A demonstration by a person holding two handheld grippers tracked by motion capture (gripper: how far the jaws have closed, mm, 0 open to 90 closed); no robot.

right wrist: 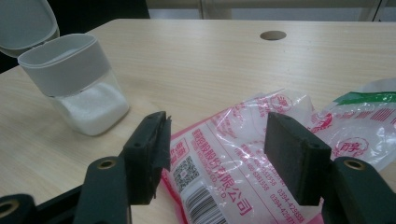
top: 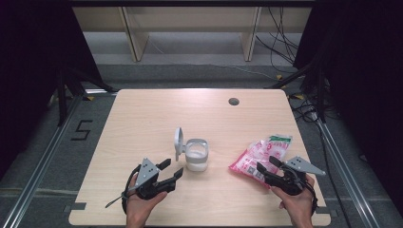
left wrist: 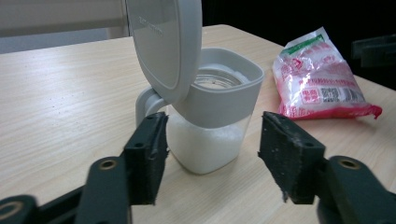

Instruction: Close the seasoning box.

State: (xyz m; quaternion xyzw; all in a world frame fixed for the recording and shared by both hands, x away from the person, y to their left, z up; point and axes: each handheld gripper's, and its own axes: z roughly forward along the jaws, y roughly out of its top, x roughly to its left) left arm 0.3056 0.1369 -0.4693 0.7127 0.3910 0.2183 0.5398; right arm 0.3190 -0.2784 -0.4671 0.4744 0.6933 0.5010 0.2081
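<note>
The jar (top: 196, 159) stands mid-table with its grey hinged lid (top: 178, 141) flipped up, clear walls showing white grains filling the lower part. A nudge from the left gripper (top: 172, 170) could tip it and spill the grains, since it looks light and top-heavy. That gripper's jaws are apart, just short of the jar. The right gripper (top: 267, 164), jaws also apart, hovers over the near end of the pink bag (top: 260, 155), which is thin and could tear or slip.
</note>
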